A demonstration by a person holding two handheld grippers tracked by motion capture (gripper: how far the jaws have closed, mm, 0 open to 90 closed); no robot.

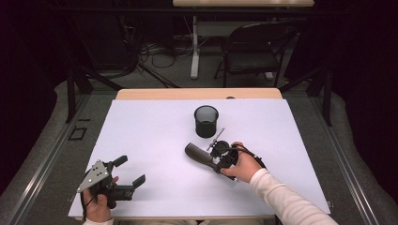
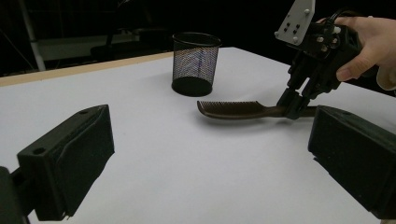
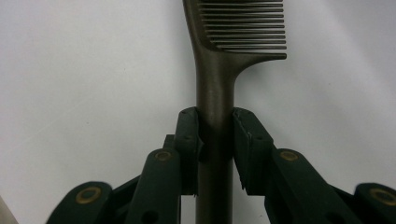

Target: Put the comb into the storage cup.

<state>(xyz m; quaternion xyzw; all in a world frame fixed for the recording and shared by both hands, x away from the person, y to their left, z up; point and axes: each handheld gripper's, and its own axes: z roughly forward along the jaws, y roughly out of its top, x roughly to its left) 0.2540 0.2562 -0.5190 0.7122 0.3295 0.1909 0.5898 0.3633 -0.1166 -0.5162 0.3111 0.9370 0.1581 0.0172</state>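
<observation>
The right gripper [image 3: 215, 135] has its two black jaws pressed against either side of the handle of a dark comb [image 3: 219, 70], which lies flat on the white table [image 1: 155, 140] a little right of centre, just nearer than the black mesh cup [image 1: 206, 121]. In the left gripper view the comb [image 2: 233, 109] stretches leftward from the right gripper [image 2: 294, 105], teeth facing the far side, its toothed end near the cup [image 2: 195, 63] but apart from it. The comb looks like moulded plastic — light, stiff along the handle, smooth enough to twist or slide in a loose pinch. The teeth are thin and would likely bend or snag, so the handle is the sound place to hold it, and the jaws sit there now, partway along it below the toothed head. With so long a piece reaching past the jaws, it may droop or swing when lifted — a firm, square grip should keep it level. The left gripper [image 1: 131, 171] rests at the near left of the table with its jaws spread wide and nothing between them.
</observation>
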